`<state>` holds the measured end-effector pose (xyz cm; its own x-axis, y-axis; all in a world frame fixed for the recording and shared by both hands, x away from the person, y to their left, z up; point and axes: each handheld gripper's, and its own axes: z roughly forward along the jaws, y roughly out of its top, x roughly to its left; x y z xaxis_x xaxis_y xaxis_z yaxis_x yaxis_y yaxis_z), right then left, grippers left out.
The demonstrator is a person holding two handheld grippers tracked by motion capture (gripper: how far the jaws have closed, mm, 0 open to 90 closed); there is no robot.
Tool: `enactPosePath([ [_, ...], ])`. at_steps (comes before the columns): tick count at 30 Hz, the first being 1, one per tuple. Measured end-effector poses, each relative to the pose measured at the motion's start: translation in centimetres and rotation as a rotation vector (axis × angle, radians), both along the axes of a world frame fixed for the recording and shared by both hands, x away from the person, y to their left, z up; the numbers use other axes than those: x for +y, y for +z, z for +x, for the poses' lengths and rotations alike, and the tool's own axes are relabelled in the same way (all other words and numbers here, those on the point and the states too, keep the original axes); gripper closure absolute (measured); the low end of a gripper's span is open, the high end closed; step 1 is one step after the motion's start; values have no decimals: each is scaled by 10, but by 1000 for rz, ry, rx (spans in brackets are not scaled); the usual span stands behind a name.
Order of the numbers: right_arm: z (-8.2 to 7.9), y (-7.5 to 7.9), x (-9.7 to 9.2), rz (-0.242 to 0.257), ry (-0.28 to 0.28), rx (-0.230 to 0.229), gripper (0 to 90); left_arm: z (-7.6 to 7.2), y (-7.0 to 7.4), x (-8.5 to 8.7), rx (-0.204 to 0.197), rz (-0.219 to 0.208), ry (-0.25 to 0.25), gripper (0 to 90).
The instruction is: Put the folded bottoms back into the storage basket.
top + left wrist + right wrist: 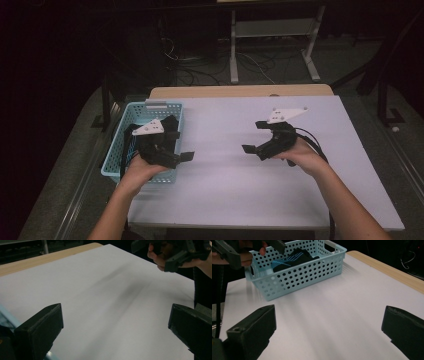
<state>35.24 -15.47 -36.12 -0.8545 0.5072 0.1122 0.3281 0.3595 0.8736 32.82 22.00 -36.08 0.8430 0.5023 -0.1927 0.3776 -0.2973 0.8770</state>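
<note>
The light-blue perforated plastic basket sits at the left edge of the white surface, toward its far-left corner, with its long axis running from the near edge to the far edge. Inside it lies a dark folded cloth item with pale turquoise stripes, tucked toward the basket's far half as the right claw view shows it.

The left claw hovers at the basket's near-right rim, its jaws spread wide and empty, pointing out across the surface toward the middle rather than down into the basket. The right claw hangs over the middle of the surface, well apart from the basket, also spread wide with nothing between its jaws, and it points toward the left edge.

The dark cloth item lies behind and to the left of the left claw, which is by far the nearer of the two. To reach it, that claw would probably need to turn back over the rim and tip downward; the right claw would have to cross half the surface.
</note>
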Motion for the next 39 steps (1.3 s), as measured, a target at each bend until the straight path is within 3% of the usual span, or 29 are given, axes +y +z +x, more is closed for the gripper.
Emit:
enactPosePath([
  [2, -7, -1, -11, -3, -8, -2, 0, -6, -1, -2, -7, -14, -8, 0],
  [6, -19, -4, -28, -4, -15, -1, 0, -13, -3, -6, -35, -1, -26, 0],
  [18, -49, -15, -67, 37, -70, -13, 0, -17, -16, -10, -41, -6, -75, 0],
  [39, -76, -38, -122, 52, -135, 8, 0, -18, -19, -10, -37, -14, -105, 0],
])
